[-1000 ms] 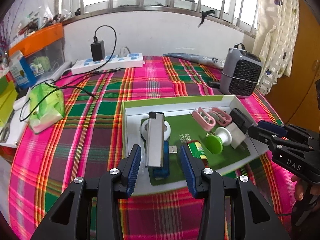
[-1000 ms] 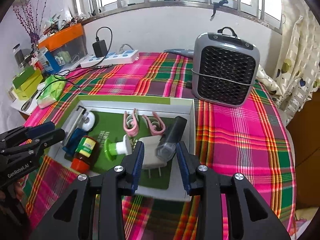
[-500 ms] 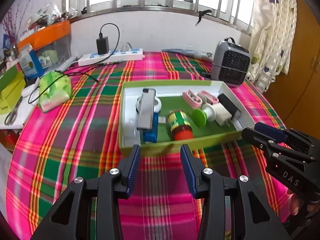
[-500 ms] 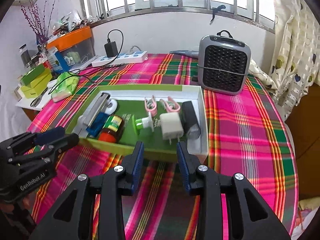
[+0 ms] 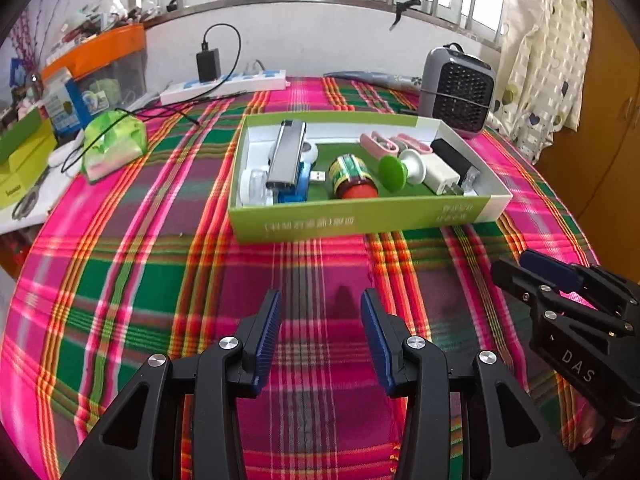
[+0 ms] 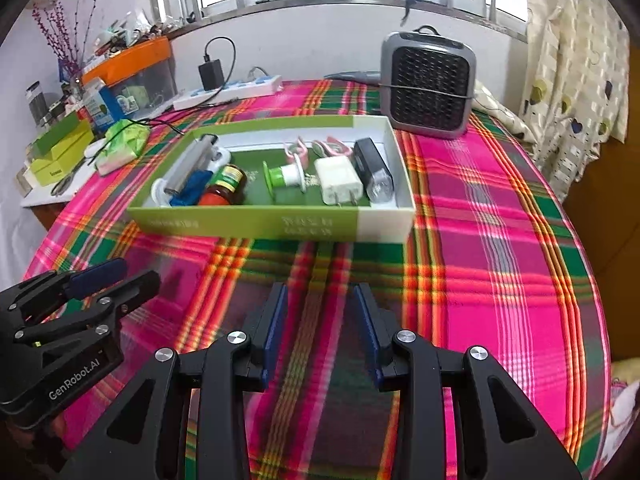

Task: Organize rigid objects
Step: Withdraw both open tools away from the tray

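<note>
Both claws stand apart and empty: the left gripper (image 5: 320,334) and the right gripper (image 6: 320,330) hover over bare plaid cloth (image 5: 160,280) near the front edge of the table. Beyond them the green box (image 5: 360,220) sits mid-table with the jar (image 5: 352,176), white charger (image 6: 340,184), silver bar (image 5: 286,152) and pink clips (image 5: 380,144) already inside. Judging by that, sorting looks done; best retreat level, clear of the box's front wall.

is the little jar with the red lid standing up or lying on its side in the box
Lying on its side: the jar rests lengthwise in the box, red lid toward the near wall.
</note>
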`<state>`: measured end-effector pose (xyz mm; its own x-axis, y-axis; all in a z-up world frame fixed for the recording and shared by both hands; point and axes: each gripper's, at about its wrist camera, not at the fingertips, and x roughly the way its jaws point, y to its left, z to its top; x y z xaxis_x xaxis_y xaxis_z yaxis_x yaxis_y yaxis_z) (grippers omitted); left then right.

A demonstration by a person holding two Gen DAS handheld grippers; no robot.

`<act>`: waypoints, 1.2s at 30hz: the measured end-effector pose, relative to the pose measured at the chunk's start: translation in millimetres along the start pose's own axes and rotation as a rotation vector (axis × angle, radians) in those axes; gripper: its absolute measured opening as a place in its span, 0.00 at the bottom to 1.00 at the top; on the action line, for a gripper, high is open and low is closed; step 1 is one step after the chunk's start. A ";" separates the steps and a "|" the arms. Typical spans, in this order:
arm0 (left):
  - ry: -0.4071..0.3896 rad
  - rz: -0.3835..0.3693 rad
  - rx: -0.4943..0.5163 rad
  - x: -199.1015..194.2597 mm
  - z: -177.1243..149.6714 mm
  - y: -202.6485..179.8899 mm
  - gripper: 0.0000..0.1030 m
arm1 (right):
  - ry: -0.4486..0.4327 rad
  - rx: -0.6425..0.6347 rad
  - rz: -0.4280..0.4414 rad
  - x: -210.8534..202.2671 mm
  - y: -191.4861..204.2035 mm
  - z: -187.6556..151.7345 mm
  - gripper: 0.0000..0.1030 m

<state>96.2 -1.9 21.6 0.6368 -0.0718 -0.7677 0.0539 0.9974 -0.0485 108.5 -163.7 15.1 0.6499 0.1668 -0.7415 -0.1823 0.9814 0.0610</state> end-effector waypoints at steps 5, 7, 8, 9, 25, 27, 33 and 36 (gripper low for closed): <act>-0.002 0.017 0.009 0.6 -5.4 -3.8 0.39 | 0.019 0.026 -0.037 2.1 -6.9 -7.8 0.49; -0.008 0.018 0.008 0.1 -5.6 -4.2 0.39 | 0.030 0.027 -0.048 3.3 -8.8 -9.5 0.49; -0.006 0.018 0.005 0.7 -5.7 -4.2 0.39 | 0.035 0.028 -0.058 4.0 -9.5 -10.2 0.49; 0.000 0.015 0.004 2.1 -6.0 -4.1 0.39 | 0.038 0.030 -0.066 4.5 -10.2 -11.1 0.49; 0.021 0.065 0.026 11.9 -7.7 -13.3 0.40 | 0.055 0.033 -0.104 8.3 -13.2 -16.2 0.51; 0.020 0.065 0.026 11.9 -7.9 -14.1 0.40 | 0.055 0.036 -0.102 8.3 -14.0 -16.5 0.51; 0.021 0.065 0.026 12.0 -7.8 -13.7 0.40 | 0.056 0.034 -0.102 8.7 -13.6 -16.3 0.52; 0.021 0.065 0.027 12.1 -7.8 -13.8 0.40 | 0.056 0.033 -0.102 8.7 -12.8 -16.3 0.53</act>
<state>97.1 -16.4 8.0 0.6237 -0.0061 -0.7817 0.0335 0.9993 0.0190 104.5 -176.3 -3.0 0.6213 0.0610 -0.7812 -0.0920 0.9957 0.0045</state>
